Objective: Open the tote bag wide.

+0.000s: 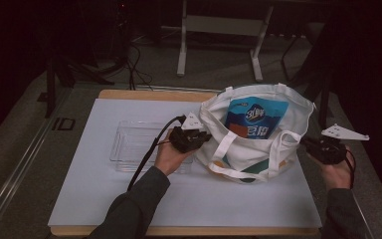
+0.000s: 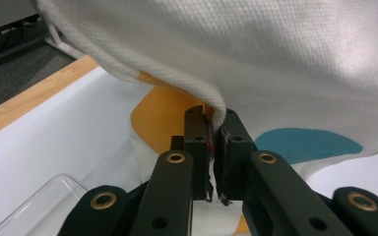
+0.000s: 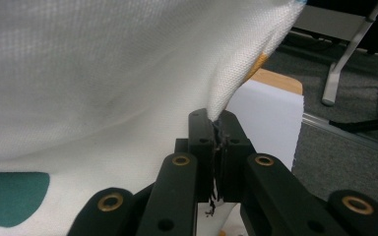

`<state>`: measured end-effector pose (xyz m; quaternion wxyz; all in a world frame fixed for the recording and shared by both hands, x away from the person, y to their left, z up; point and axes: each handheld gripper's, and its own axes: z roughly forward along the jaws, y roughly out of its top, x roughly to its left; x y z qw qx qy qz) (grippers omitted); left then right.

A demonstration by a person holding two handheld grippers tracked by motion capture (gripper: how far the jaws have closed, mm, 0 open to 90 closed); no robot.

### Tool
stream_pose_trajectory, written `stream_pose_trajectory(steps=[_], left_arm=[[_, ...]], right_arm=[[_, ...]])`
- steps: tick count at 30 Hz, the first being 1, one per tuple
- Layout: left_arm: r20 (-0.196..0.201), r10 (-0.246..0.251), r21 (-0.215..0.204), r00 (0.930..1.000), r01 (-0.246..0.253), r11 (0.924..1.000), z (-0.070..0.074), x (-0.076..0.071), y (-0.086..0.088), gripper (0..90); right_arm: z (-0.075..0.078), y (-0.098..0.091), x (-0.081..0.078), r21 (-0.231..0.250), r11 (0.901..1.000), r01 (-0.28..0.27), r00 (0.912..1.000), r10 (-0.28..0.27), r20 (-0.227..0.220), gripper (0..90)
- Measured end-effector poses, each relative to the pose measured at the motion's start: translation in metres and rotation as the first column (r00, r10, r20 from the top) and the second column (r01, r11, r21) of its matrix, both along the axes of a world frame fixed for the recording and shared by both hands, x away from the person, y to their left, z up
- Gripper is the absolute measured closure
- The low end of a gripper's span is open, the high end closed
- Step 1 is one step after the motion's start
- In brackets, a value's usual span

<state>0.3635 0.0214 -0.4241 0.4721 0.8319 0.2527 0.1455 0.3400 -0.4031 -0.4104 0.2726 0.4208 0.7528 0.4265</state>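
A white cloth tote bag with teal and orange patches stands on the white mat, its mouth held wide. Inside it stands a blue snack packet. My left gripper is at the bag's left rim, shut on the cloth; in the left gripper view the hem of the bag is pinched in my left gripper. My right gripper is at the bag's right side, and in the right gripper view my right gripper is shut on a fold of the bag.
A clear plastic tray lies on the white mat left of the bag, under my left hand. The mat rests on a wooden board. Table legs and cables stand on the dark floor beyond.
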Motion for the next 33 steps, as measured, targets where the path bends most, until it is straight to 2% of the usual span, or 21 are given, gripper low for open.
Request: stream_pose_trajectory(steps=[6, 9, 18, 21, 26, 31, 33], left_arm=[[0.004, -0.007, 0.043, 1.0, 0.006, 0.9991, -0.007, -0.003, -0.003, 84.8], [-0.011, -0.015, 0.068, 0.9998, 0.015, 0.9976, -0.014, -0.003, -0.005, 84.4], [-0.021, -0.021, 0.104, 0.9996, 0.023, 0.9943, -0.024, -0.005, -0.008, 85.0], [-0.034, -0.03, 0.119, 0.999, 0.034, 0.9923, -0.031, -0.006, -0.011, 85.0], [-0.039, -0.026, 0.135, 0.9989, 0.031, 0.9903, -0.039, -0.009, -0.014, 85.5], [-0.045, -0.029, 0.167, 0.9986, 0.036, 0.9853, -0.045, -0.009, -0.016, 85.8], [-0.052, -0.029, 0.166, 0.9982, 0.037, 0.9854, -0.046, -0.009, -0.017, 85.9]], right_arm=[[-0.01, 0.002, -0.003, -0.005, 0.9999, -0.013, 0.9997, 0.013, -0.019, 87.5], [-0.016, 0.003, -0.004, -0.015, 0.9998, -0.012, 0.9995, 0.011, -0.031, 87.5], [-0.035, 0.004, -0.006, -0.024, 0.9996, -0.011, 0.9981, 0.01, -0.061, 87.5], [-0.042, 0.005, -0.008, -0.046, 0.9988, -0.015, 0.997, 0.012, -0.077, 87.5], [-0.05, 0.005, -0.009, -0.058, 0.9982, -0.013, 0.9955, 0.008, -0.094, 87.5], [-0.063, 0.006, -0.009, -0.064, 0.998, -0.005, 0.9926, -0.003, -0.121, 87.6], [-0.066, 0.007, -0.009, -0.07, 0.9975, -0.004, 0.9914, -0.005, -0.131, 87.6]])
